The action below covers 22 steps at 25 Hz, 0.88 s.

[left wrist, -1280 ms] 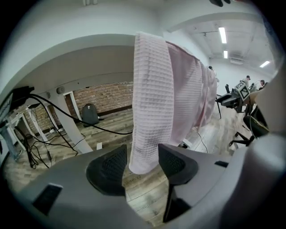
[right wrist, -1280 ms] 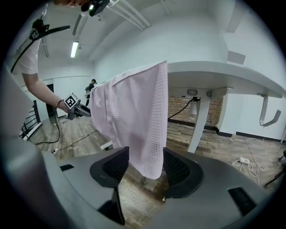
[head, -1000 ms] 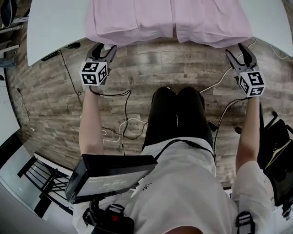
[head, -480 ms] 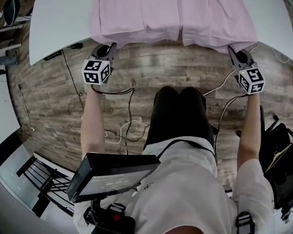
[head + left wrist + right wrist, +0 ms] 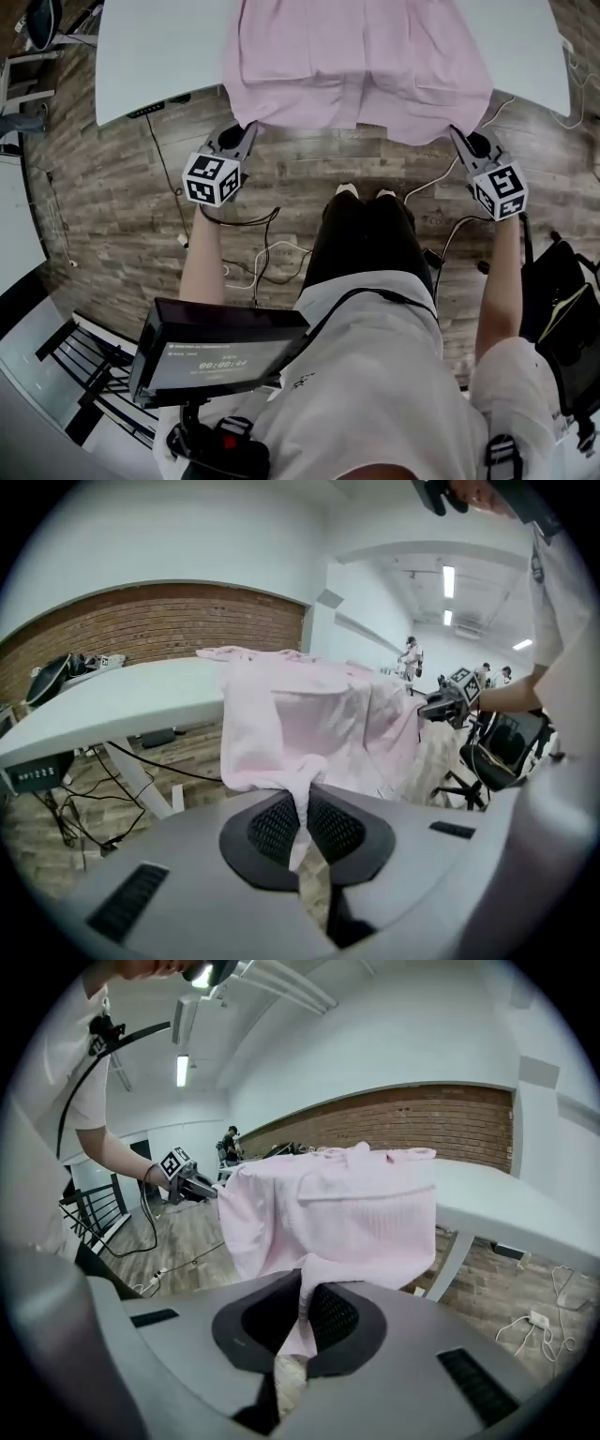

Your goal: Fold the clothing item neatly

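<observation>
Pink shirt (image 5: 361,56) lies on table (image 5: 159,56), hem hanging off table's near edge. L gripper (image 5: 246,133) & R gripper (image 5: 461,138) below that edge, jaws just closing, each clenched on a hem corner. Both corners gripped so hem lifts evenly; prob. for folding toward table's far side.

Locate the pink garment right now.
In the head view the pink garment hangs over the near edge of the white table at top centre, its lower corners pinched by the left gripper and right gripper.

Left gripper (image 5: 247,133) and right gripper (image 5: 460,139) have just closed jaws on pink garment (image 5: 361,56), lifting it.
</observation>
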Tool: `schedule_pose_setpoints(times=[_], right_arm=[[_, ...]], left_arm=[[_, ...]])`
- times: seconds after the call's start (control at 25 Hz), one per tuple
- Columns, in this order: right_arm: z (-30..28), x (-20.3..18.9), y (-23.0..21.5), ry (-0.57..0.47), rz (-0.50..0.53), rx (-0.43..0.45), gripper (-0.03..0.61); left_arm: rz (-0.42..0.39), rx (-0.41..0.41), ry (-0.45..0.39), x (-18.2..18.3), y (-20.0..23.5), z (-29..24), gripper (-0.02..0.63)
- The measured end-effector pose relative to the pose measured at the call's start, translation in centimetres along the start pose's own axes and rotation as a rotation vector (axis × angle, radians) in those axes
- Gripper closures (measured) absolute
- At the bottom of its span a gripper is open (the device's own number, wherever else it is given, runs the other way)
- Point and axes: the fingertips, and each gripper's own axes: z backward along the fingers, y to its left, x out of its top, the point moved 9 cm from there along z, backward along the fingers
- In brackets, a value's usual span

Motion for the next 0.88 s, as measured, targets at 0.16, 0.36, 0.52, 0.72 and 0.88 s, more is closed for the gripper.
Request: schedule_pose_setpoints(times=[0.16, 0.36, 0.52, 0.72, 0.88], right_arm=[[3.7, 4.3, 1.9, -0.020, 0.018, 0.002, 0.568], [7.7, 9.9, 2.8, -0.062, 0.047, -0.020, 0.568], [9.3, 13.4, 2.8, -0.084, 0.044, -0.075, 0.568], [8.9, 17.6, 2.2, -0.123, 0.061, -0.115, 0.568], [8.3, 19.6, 1.3, -0.149, 0.074, -0.161, 0.568]], left_arm=[[0.008, -0.010, -0.045, 3.1, -2.2, 5.1, 0.601], [-0.021, -0.035, -0.120, 8.2, -3.3, 10.2, 0.601], [-0.015, -0.042, -0.189, 11.9, -2.4, 13.0, 0.601], [-0.022, -0.049, -0.246, 15.3, 0.4, 13.5, 0.601], [-0.033, -0.041, -0.284, 17.6, 2.1, 12.8, 0.601]])
